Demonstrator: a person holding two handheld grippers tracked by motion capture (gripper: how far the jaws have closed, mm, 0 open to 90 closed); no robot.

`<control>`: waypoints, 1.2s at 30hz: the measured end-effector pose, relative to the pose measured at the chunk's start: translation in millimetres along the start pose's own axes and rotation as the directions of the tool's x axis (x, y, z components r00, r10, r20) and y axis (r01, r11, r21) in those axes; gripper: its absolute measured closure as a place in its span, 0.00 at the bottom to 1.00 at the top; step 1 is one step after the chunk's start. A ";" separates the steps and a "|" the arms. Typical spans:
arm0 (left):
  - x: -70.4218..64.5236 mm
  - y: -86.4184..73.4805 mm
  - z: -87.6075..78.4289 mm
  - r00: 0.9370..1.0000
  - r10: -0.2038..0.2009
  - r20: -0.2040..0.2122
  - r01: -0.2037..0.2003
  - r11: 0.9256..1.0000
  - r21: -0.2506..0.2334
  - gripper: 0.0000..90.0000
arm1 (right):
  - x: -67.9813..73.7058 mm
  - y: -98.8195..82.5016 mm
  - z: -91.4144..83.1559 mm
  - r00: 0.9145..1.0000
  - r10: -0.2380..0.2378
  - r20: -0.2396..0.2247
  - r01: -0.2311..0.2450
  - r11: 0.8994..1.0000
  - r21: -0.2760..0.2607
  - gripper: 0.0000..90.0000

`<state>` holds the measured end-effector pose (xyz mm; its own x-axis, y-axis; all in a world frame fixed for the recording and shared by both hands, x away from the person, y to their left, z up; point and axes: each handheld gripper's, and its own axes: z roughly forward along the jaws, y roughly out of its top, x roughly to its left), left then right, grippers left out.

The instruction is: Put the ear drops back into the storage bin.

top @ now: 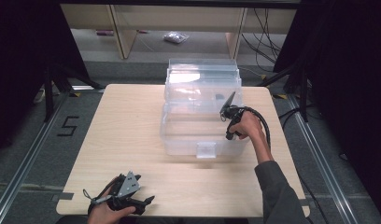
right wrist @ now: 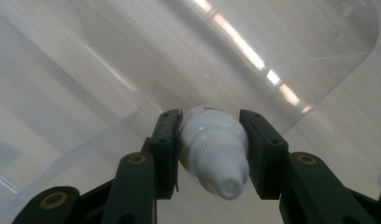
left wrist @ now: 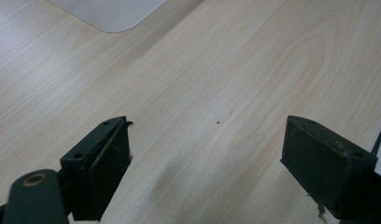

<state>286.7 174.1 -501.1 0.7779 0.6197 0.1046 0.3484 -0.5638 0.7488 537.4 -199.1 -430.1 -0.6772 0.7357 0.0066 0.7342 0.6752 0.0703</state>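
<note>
Right hand-held gripper (right wrist: pixel 211 151) clamped on a small white squeeze bottle (right wrist: pixel 214 149); both pads press its sides, ribbed cap and nozzle tip pointing back toward the camera in the right gripper view. High view: right hand-held gripper (top: pixel 231 122) sits at the 3 o'clock side of a clear plastic storage bin (top: pixel 188 133), over its right rim, jaws angled down into the bin; the person's right hand (top: pixel 247 127) grips it, grey sleeve (top: pixel 272 186) trailing toward 5 o'clock, black cable looping off the hand. Bottle itself too small to make out in the high view. Behind the bottle, in the right gripper view, the bin's clear wall and rounded corner (right wrist: pixel 328 56) catch streaks of light. Bin stands at the middle to 12 o'clock part of the pale wooden surface (top: pixel 123 135), lid standing open at its far edge. Left hand-held gripper (top: pixel 141 203) rests low at the 7 o'clock corner of the surface, well apart from the bin, grey three-cornered plate on top. In the left gripper view its jaws stand wide, nothing between them, bare wood grain (left wrist: pixel 202 93) below.
</note>
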 end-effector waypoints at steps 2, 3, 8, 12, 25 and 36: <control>0.4 0.2 0.1 1.000 0.003 -0.001 -0.003 1.000 0.002 0.17 | -1.0 1.1 1.2 1.000 -0.016 0.002 0.016 1.000 0.003 0.67; 0.4 0.2 0.1 1.000 0.002 -0.001 -0.002 1.000 0.001 0.17 | -3.4 1.9 1.9 0.999 -0.050 0.005 0.050 0.999 -0.006 0.67; 1.1 0.2 0.1 1.000 0.008 -0.003 -0.008 1.000 0.007 0.17 | -0.1 2.0 3.6 1.000 0.001 0.002 -0.002 1.000 0.013 0.67; 1.5 0.2 0.3 1.000 0.012 -0.004 -0.012 1.000 0.012 0.17 | 2.7 2.9 3.9 0.999 0.042 -0.004 -0.042 0.999 0.027 0.67; 1.0 0.3 -0.1 1.000 0.006 -0.003 -0.006 1.000 0.007 0.17 | -3.7 -0.4 -1.7 0.995 -0.097 0.012 0.097 0.995 -0.027 0.64; 1.0 0.7 -0.5 1.000 0.008 -0.005 -0.008 1.000 0.015 0.17 | 7.3 -11.5 -30.2 0.998 0.035 0.046 -0.032 0.997 -0.068 0.46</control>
<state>287.5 174.7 -500.1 0.7783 0.6175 0.1141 0.3498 -0.5772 0.7379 522.6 -203.0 -400.7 -0.6478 0.7609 -0.0372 0.7508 0.6460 0.1378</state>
